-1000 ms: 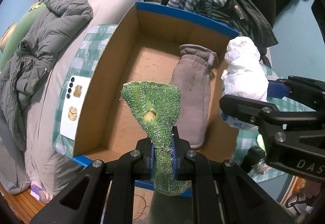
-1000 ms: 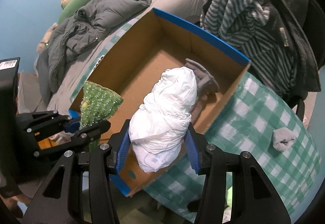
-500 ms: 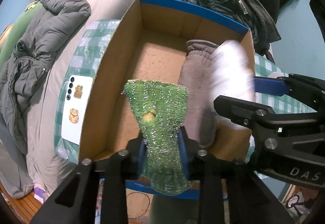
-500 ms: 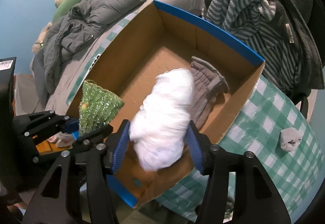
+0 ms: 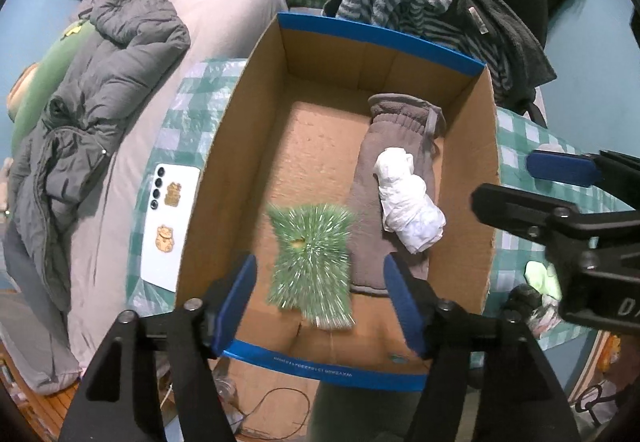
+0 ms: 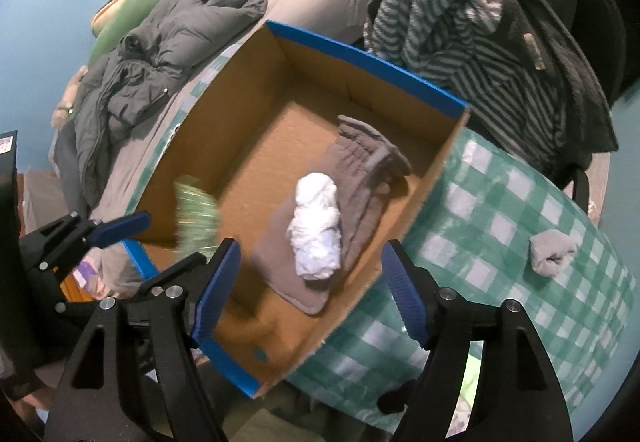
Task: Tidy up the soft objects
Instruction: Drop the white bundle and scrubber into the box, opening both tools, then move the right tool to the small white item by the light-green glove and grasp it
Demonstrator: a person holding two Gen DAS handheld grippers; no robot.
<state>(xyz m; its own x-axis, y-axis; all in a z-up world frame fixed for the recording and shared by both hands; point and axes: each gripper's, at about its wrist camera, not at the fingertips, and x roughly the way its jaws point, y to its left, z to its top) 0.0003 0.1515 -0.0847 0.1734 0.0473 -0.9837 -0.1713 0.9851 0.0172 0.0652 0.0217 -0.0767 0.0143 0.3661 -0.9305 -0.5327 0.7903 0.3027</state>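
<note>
Grey puffer jacket: heaped on the bed at far left, well clear of the action.
Phone: white, face down on the checked cloth, just beside the box's left wall, two gold cat stickers on its back.
Cardboard box: blue-rimmed, open-topped, sitting on the green checked tablecloth.
Left gripper: pointing straight down over the near end of the box, and the jaws have just been opening. They stand wide now, blue pads touching nothing!
Green tinsel piece: between those spread pads but free of them, streaked with blur over the box floor. Falling or landed? Cannot tell.
Grey mitten: flat along the box's right side, cuff toward the far wall.
White bundle: crumpled and lying on top of the mitten, inside the box.
Right gripper: tilted down over the box's near right corner, jaws just been opening too. Spread wide, empty, with the white bundle down below them.
Small grey ball: out on the tablecloth, well to the right of the box.
Striped garment: draped over the chair behind the box.
</note>
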